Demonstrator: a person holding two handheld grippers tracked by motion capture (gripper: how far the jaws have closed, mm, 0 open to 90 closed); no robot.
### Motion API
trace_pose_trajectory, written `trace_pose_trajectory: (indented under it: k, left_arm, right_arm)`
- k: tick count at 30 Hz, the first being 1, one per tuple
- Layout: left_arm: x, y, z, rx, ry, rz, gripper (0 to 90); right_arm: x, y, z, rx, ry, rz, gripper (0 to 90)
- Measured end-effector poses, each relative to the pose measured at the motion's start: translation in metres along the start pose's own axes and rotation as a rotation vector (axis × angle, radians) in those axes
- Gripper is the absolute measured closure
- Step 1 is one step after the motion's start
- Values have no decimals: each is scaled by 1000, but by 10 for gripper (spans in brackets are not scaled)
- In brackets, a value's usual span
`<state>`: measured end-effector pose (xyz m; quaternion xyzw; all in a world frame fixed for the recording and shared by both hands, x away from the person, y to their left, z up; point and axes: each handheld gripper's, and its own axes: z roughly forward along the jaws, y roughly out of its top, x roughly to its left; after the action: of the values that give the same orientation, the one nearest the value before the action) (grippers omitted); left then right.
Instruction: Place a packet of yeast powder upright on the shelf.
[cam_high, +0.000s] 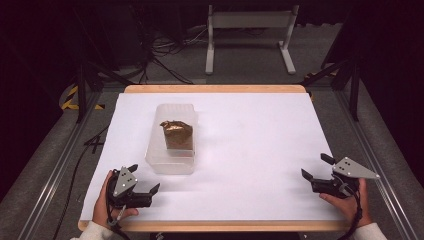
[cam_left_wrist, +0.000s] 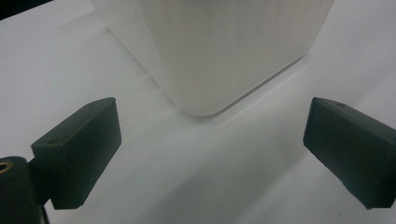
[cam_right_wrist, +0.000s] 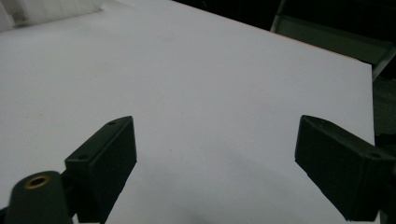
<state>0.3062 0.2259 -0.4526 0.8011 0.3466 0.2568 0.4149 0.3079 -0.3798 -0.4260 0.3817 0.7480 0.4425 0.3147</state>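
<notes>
White-covered surface (cam_high: 260, 150), dark room beyond. Item one: clear plastic container (cam_high: 172, 140), left of centre, with a brown-gold crumpled packet (cam_high: 176, 134) inside. Item two: my left hand-held gripper (cam_high: 145, 179), just beside the container's near corner, jaws apart, nothing between them. Item three: my right hand-held gripper (cam_high: 315, 167), well apart at the right edge, jaws spread wide over bare surface.

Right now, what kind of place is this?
Probably a lab or recording studio: a white-covered table fenced by metal rails, loose cables on the grey floor, black surroundings.
</notes>
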Motion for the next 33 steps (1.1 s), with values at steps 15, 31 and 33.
trace_pose_trajectory:
  k: [15, 31, 33]
  left_arm:
    - [2, 1, 0, -11, -3, -22, 50]
    - [2, 1, 0, -12, 0, -23, 50]
    - [2, 1, 0, -16, 1, -25, 50]
  right_arm:
    - [1, -8, -5, 0, -27, 12, 120]
    - [0, -7, -7, -7, -32, 14, 118]
    - [0, -7, -6, -10, -30, 12, 119]
